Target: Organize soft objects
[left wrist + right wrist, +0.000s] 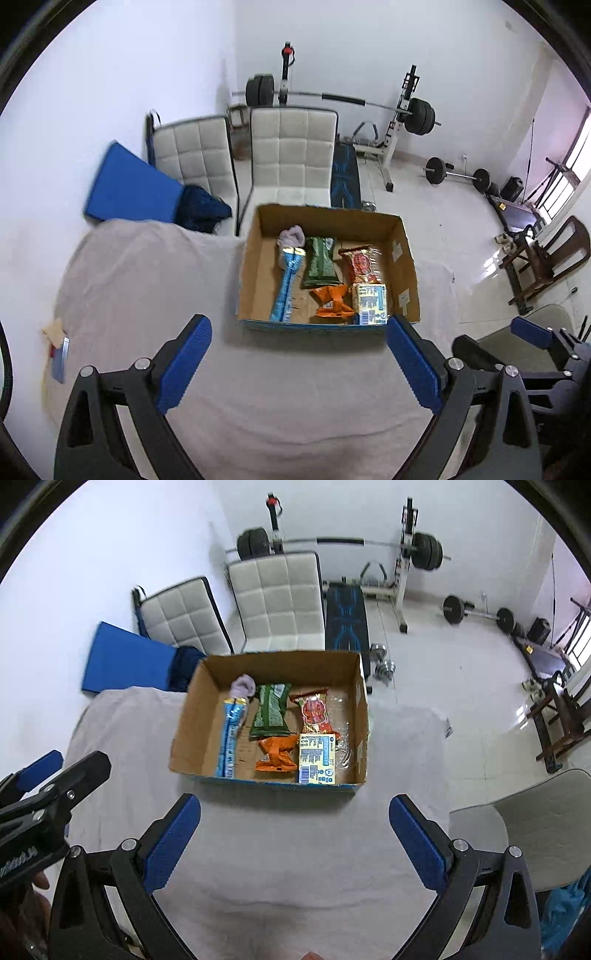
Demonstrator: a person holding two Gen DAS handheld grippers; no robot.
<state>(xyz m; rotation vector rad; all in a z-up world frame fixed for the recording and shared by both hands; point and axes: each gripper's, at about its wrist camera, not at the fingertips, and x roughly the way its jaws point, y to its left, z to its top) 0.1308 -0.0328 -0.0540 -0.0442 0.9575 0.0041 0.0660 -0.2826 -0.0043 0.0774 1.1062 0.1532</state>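
Observation:
An open cardboard box point(404, 273) point(192, 716) stands on the cloth-covered table. In it lie a pale purple sock point(293, 236) point(243, 686), a long blue packet point(288, 284) point(231, 738), a green packet point(319, 264) point(271, 710), a red packet point(360, 264) point(314, 710), an orange packet point(332, 301) point(277, 757) and a yellow-blue pack point(371, 302) point(317, 758). My left gripper point(299, 358) is open and empty, in front of the box. My right gripper point(295, 830) is open and empty, also in front of the box.
A grey-white cloth point(147, 295) point(122, 738) covers the table. A small card and papers point(59, 347) lie at its left edge. White chairs point(291, 147) point(280, 598) stand behind the table. A grey chair point(535, 830) stands at the right. Weights and a bench stand beyond.

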